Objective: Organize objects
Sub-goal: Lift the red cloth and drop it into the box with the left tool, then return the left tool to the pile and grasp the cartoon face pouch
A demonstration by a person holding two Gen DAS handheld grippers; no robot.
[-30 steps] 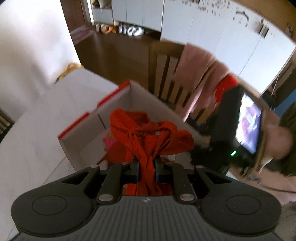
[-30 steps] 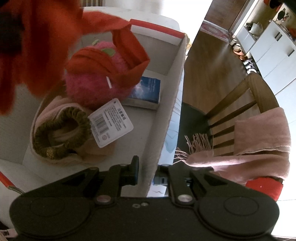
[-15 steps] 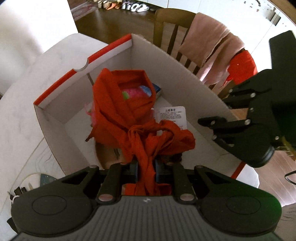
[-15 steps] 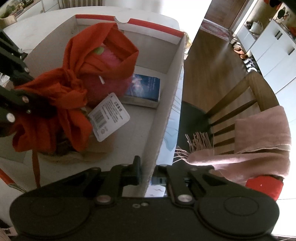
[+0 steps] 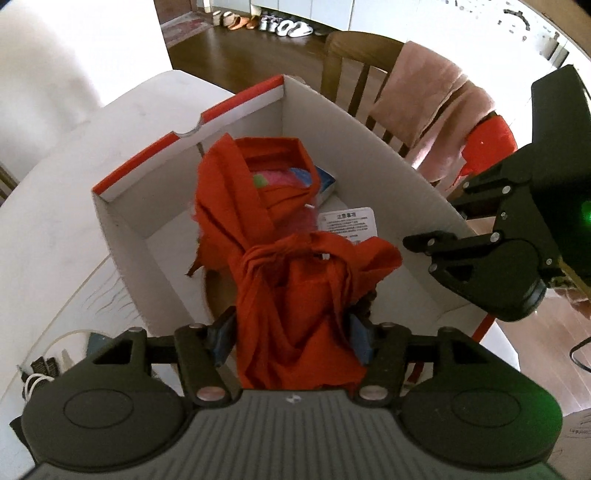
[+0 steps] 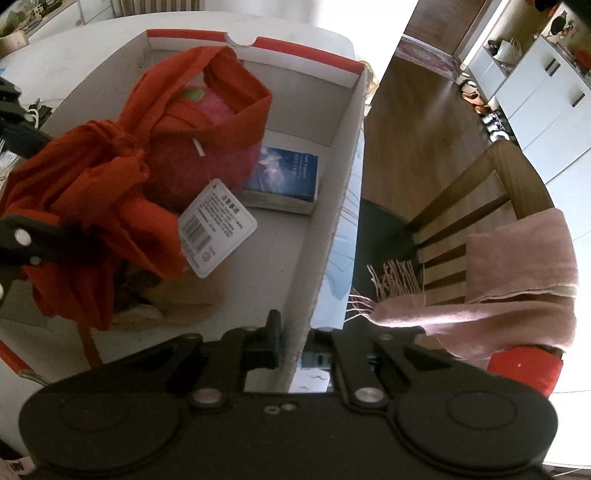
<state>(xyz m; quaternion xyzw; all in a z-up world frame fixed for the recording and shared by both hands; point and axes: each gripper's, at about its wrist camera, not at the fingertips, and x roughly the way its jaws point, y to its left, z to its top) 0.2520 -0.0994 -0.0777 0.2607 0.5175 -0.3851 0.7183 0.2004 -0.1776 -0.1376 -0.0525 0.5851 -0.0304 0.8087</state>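
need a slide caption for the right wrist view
Right gripper clamps the cardboard box wall while the red cloth settles over the pink plush inside.

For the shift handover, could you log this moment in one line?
left gripper: open around red cloth | right gripper: shut on box wall | cloth over box, draping pink plush

Strong daylight, blown highlights, heavy fisheye bending.

Both views are lit by daylight. The wall (image 5: 66, 55) in the left view and the window area (image 6: 354, 22) in the right view are washed out to plain white. The floor (image 6: 417, 122) is streaked with glare. Straight edges of the box (image 5: 369, 133) are curved toward the frame borders, and the corners are darkened. The red cloth (image 5: 295, 288) is slightly soft from closeness.
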